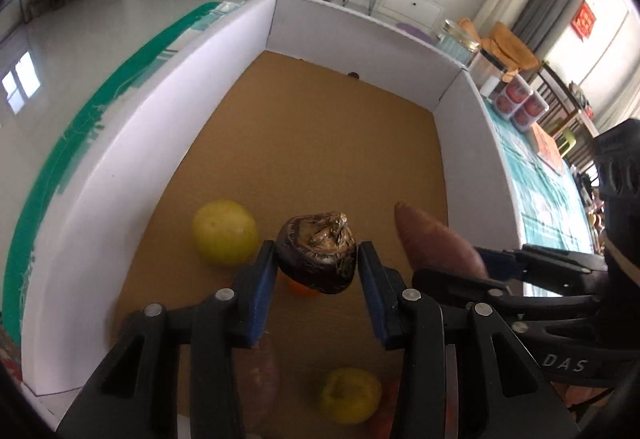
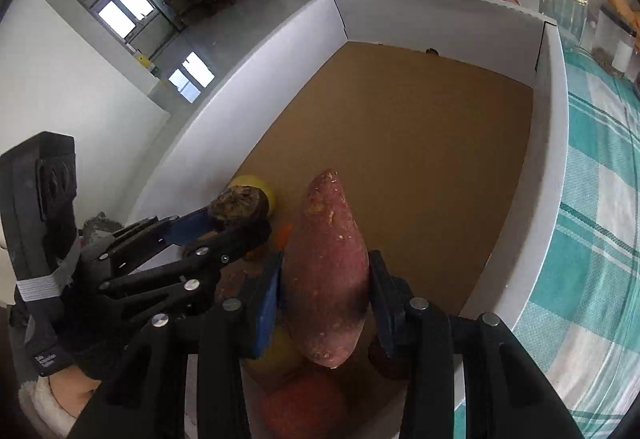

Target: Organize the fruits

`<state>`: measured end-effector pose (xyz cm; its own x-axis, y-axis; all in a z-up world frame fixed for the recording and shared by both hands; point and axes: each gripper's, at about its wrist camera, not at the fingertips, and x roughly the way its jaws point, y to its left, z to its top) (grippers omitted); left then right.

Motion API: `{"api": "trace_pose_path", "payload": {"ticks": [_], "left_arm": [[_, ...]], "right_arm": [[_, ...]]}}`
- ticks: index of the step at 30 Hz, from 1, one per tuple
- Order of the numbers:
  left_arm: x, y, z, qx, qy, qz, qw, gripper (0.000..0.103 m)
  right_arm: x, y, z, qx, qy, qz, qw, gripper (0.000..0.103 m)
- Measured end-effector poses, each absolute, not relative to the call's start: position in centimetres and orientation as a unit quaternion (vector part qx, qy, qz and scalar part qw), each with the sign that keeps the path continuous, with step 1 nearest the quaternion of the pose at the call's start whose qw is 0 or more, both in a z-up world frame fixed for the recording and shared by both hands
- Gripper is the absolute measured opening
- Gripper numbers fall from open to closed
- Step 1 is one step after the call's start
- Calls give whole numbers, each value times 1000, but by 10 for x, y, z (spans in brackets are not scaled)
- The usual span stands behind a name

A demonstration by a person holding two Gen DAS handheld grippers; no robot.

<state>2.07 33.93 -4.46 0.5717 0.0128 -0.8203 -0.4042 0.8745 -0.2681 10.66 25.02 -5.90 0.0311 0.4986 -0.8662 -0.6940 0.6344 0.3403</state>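
My left gripper [image 1: 316, 263] is shut on a dark brown bulb [image 1: 318, 251] with a dry golden top, held above the brown floor of a white-walled box [image 1: 160, 143]. Just to its right, my right gripper [image 2: 326, 279] is shut on a long reddish sweet potato [image 2: 326, 271], tip pointing away. In the left wrist view the sweet potato [image 1: 436, 243] and right gripper [image 1: 460, 263] show at the right. The right wrist view has the left gripper [image 2: 236, 223] and bulb [image 2: 240, 207] at the left. A yellow fruit [image 1: 224, 233] lies on the box floor beside the bulb.
Under the grippers lie another yellow fruit [image 1: 350, 395], a second sweet potato [image 1: 260, 379] and an orange-red fruit [image 2: 304, 407]. The far half of the box floor [image 2: 420, 127] is bare. A teal checked cloth [image 2: 592, 239] covers the table to the right of the box.
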Motion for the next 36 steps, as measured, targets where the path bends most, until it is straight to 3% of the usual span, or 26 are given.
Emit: {"api": "trace_pose_path", "payload": {"ticks": [3, 4, 5, 7, 10, 18, 36], "left_arm": [[11, 336, -34, -182, 437, 139, 870, 64], [9, 335, -30, -175, 434, 141, 872, 72], [7, 333, -27, -167, 429, 145, 876, 73], [1, 327, -15, -142, 413, 156, 886, 75], [-16, 306, 10, -82, 373, 202, 902, 85], [-50, 271, 38, -54, 334, 254, 906, 92], [-70, 280, 29, -63, 373, 299, 876, 92]], "right_arm": [[105, 244, -55, -67, 547, 426, 718, 46], [105, 238, -49, -59, 544, 424, 722, 54], [104, 232, -42, -52, 537, 421, 729, 68], [101, 217, -23, -42, 515, 417, 748, 83], [92, 192, 5, -39, 481, 400, 779, 102], [48, 148, 46, -42, 415, 382, 825, 103], [3, 156, 30, -85, 447, 347, 820, 103]]}}
